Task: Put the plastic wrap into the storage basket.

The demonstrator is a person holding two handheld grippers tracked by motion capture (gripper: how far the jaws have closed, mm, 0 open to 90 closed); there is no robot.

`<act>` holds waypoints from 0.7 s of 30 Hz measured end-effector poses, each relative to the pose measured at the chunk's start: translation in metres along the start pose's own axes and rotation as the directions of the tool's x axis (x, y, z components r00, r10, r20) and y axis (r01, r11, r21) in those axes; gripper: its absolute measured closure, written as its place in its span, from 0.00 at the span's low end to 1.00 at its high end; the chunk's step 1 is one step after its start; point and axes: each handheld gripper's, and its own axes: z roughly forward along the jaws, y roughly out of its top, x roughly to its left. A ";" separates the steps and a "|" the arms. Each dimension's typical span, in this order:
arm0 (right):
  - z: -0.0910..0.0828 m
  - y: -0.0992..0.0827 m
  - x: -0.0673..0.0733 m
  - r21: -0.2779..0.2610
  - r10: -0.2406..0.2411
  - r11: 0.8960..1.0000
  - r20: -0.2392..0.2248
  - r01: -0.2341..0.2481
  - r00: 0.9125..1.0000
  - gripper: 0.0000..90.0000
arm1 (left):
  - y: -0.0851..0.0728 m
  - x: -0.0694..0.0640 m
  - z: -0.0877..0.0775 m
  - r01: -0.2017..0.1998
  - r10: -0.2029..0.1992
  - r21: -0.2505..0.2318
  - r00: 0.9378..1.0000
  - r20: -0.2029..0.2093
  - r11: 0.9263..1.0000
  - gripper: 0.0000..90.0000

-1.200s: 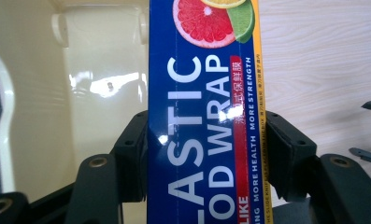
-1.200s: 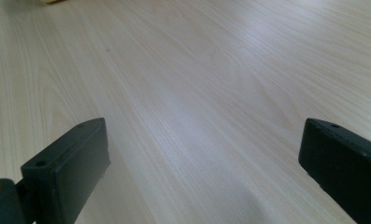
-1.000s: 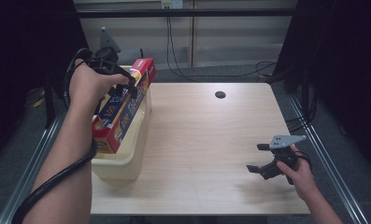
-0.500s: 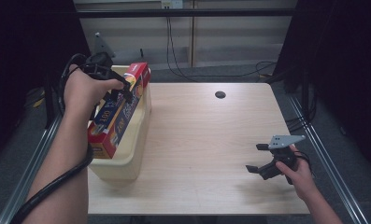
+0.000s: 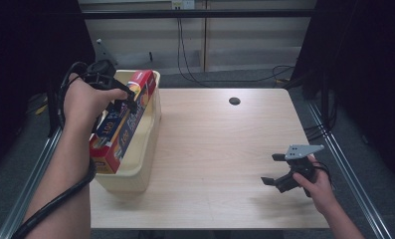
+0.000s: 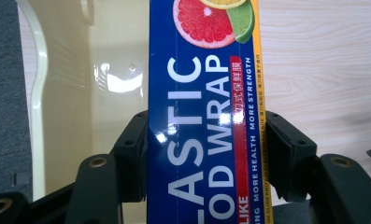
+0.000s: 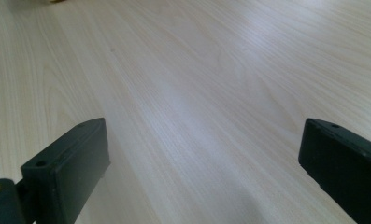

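Left hand-held gripper (image 5: pixel 128 102), upper left of the high view, is clamped across the width of a plastic food wrap box (image 5: pixel 121 122); in the left gripper view both black pads press flat on the box's long side faces (image 6: pixel 204 140), jaws closed as far as the box allows. The box lies tilted along the rim of a cream plastic bin (image 5: pixel 152 124) at the left edge of the bench (image 5: pixel 220 149), its red end toward the top of the frame and the near end down by the person's forearm; whether it rests on the rim or is fully carried I cannot tell. Right hand-held gripper (image 5: pixel 277 172), lower right of the high view, hovers just over bare bench with jaws wide apart and nothing between them, as the right gripper view confirms. Handling judgement: a long, light cardboard carton with a roll inside, stiff lengthwise but the thin walls can dent under hard squeeze; the glossy print looks slippery. The grip sits toward the upper end rather than mid-length, so the free end may sag or swing; taking it nearer the middle across the narrow faces would balance better.
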 end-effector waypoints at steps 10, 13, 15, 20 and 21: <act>-0.001 0.001 0.000 -0.005 0.001 1.000 0.007 -0.001 1.000 0.02 | -0.004 0.006 0.002 0.007 -0.007 0.003 1.000 -0.012 1.000 0.46; -0.001 0.000 0.000 -0.005 -0.001 1.000 0.003 0.001 1.000 0.02 | -0.005 0.008 0.005 0.006 -0.006 0.008 1.000 -0.021 1.000 0.46; -0.001 0.000 0.001 -0.002 -0.004 1.000 0.002 0.004 1.000 0.02 | -0.005 0.009 0.008 0.010 -0.009 0.013 1.000 -0.025 1.000 0.46; 0.000 0.000 0.000 -0.002 -0.006 1.000 0.002 0.006 1.000 0.02 | -0.005 0.010 0.011 0.008 -0.007 0.016 1.000 -0.026 1.000 0.46; 0.000 0.000 0.000 0.000 -0.004 1.000 0.004 0.004 1.000 0.02 | -0.006 0.011 0.012 0.014 -0.014 0.012 1.000 -0.025 1.000 0.46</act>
